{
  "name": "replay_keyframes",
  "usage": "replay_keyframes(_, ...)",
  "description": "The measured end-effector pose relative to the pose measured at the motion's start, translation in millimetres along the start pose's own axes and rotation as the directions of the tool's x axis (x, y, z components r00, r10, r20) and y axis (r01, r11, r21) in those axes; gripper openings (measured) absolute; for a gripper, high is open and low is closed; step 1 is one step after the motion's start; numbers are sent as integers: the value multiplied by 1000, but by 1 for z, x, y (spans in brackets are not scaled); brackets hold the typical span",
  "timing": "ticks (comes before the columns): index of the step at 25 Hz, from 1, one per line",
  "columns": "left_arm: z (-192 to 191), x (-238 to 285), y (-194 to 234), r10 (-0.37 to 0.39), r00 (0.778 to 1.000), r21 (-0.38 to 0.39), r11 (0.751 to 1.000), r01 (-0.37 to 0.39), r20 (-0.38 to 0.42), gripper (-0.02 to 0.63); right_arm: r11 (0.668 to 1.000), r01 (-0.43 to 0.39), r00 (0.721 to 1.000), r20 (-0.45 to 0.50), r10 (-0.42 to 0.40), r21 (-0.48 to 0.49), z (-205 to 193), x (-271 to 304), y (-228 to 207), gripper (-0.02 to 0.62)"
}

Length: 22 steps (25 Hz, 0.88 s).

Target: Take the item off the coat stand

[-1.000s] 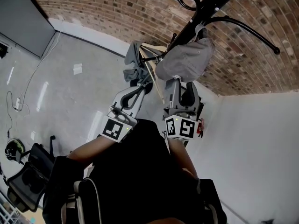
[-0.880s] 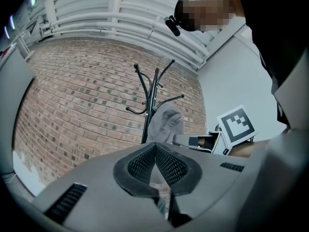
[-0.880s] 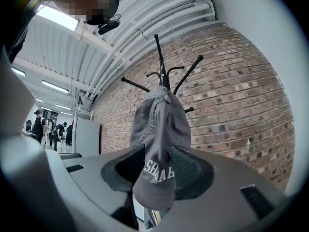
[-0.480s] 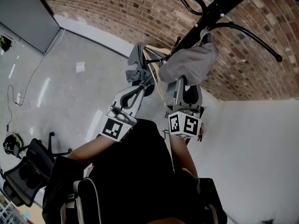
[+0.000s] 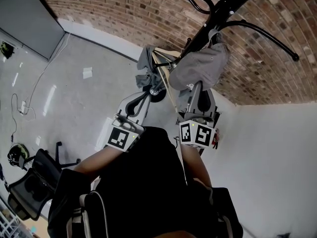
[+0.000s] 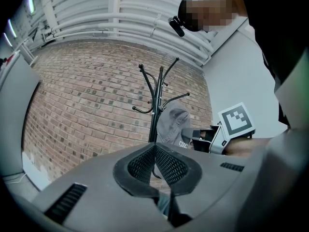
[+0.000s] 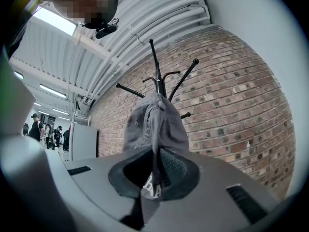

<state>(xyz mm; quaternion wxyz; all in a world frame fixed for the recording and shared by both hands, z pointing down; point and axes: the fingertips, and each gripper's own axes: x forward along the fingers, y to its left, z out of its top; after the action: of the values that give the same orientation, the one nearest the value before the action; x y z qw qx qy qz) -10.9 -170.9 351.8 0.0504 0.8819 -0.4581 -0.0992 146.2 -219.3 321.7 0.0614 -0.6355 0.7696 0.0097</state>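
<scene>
Now right claw (image 7: 154, 175) jaws just closed, grasping grey cap (image 7: 154, 124) hanging on coat stand (image 7: 157, 66); left claw (image 6: 154, 151) clenched, empty.

cap (image 5: 198, 66) on coat stand (image 5: 223, 6), brick wall (image 5: 124, 9) behind

Grey cap (image 7: 154, 124) with white lettering, black coat stand (image 7: 158, 74), red-brown brick wall (image 7: 231, 105), pale grey floor (image 5: 74, 98).

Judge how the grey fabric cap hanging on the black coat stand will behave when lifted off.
Likely floppy: the grey fabric cap sags in folds, and the jaws of the right gripper, which have just closed, pinch it thin. Probably light: it hangs on a slim hook of the black coat stand.
</scene>
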Motion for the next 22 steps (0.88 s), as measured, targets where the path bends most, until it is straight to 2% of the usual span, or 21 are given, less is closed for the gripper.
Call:
replay_keyframes(8,-12,-9,-6,-10,1000,-4,1000,10,-28,18,998,-55,996,67,54,9,13,-8,10,28)
replay_keyframes(16,-21,-12,-26,-54,998,-20,998,53,-39,18,999,-42,994,100,44,-24,31,-17,6,28)
replay_keyframes(22,-29,-21,-31,-47,998,-26,999,46,-43,18,999,-46,987,152,49,-27,55,-27,6,28)
